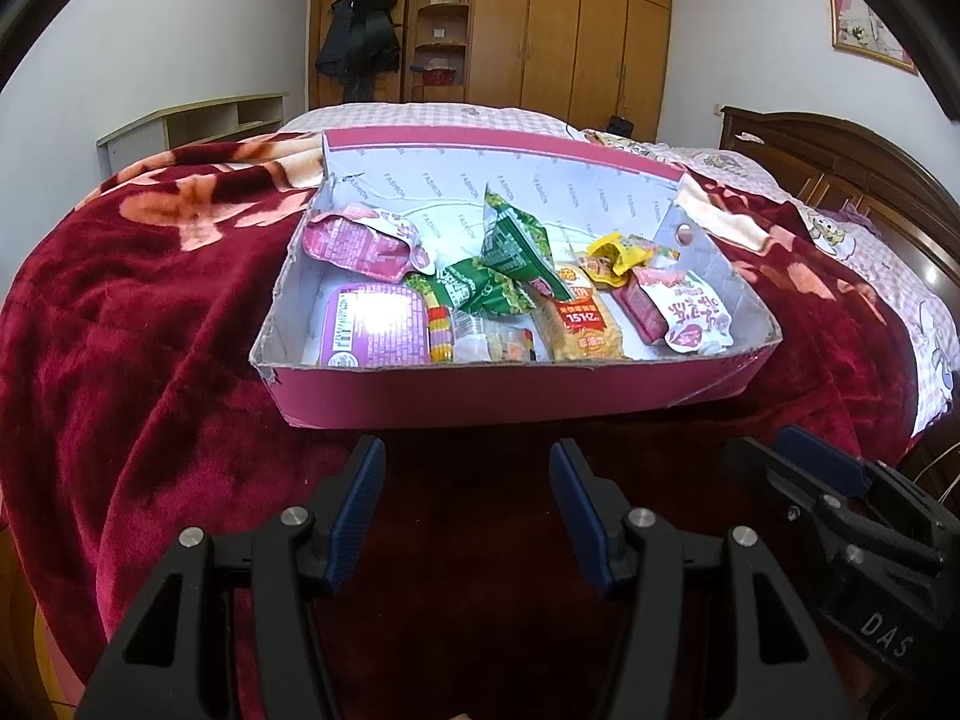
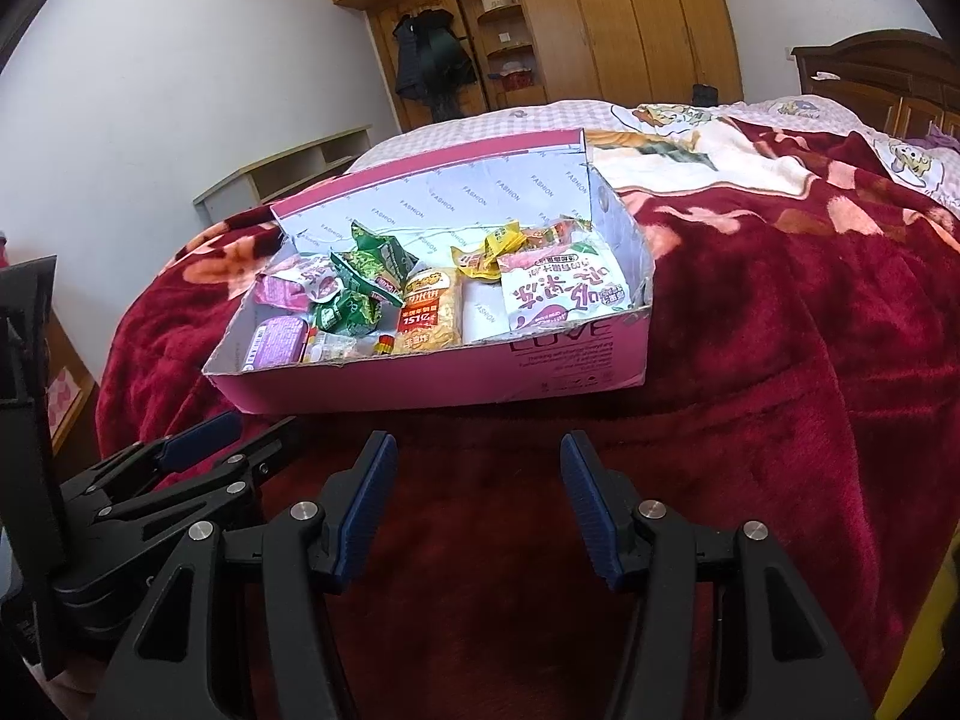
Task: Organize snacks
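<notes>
A bed [image 1: 150, 312] fills the near ground, covered by a deep red plush blanket [image 2: 780, 360] with pale floral shapes, over pink checked bedding [image 1: 420, 114]. Its dark wooden headboard [image 1: 840, 150] stands at the right. Along the far wall runs a tall wooden wardrobe [image 1: 576, 30] with open corner shelves; dark clothes [image 1: 360, 30] hang on it. White walls [image 2: 180, 60]; a low pale shelf unit [image 1: 198, 123] at left.

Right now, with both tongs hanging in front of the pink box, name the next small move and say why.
Probably ease the right tongs forward over the box's near wall toward the white and pink pouch at its right end. Both tongs stand open and empty short of the box, the left tongs too, and that pouch lies on top, nearest the right side.
</notes>
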A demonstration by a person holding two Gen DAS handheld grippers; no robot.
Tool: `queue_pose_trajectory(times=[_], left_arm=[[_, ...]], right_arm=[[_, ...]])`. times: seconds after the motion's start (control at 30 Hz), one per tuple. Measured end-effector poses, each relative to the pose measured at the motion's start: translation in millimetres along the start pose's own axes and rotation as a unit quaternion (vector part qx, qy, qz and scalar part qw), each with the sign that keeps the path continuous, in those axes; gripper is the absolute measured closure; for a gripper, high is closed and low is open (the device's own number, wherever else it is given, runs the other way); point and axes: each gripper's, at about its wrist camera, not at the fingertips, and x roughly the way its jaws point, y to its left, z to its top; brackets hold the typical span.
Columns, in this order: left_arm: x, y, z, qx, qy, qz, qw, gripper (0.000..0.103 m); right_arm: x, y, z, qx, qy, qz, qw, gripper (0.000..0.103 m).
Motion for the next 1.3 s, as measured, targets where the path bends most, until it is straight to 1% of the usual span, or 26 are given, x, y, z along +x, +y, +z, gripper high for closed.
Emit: queue_pose_trajectory(times=[0.6, 1.3], left_arm=[[2.0, 0.7, 0.5, -0.002, 0.003, 0.004, 1.0000, 0.043], [-0.5, -3.8, 0.0, 0.010, -0.001, 0.005, 0.9999, 0.043]], right_arm=[[1.5, 0.6, -1.7, 0.001, 0.004, 0.004, 1.000, 0.045], [1.3, 0.8, -1.7, 0.002, 0.005, 0.004, 1.000, 0.045]])
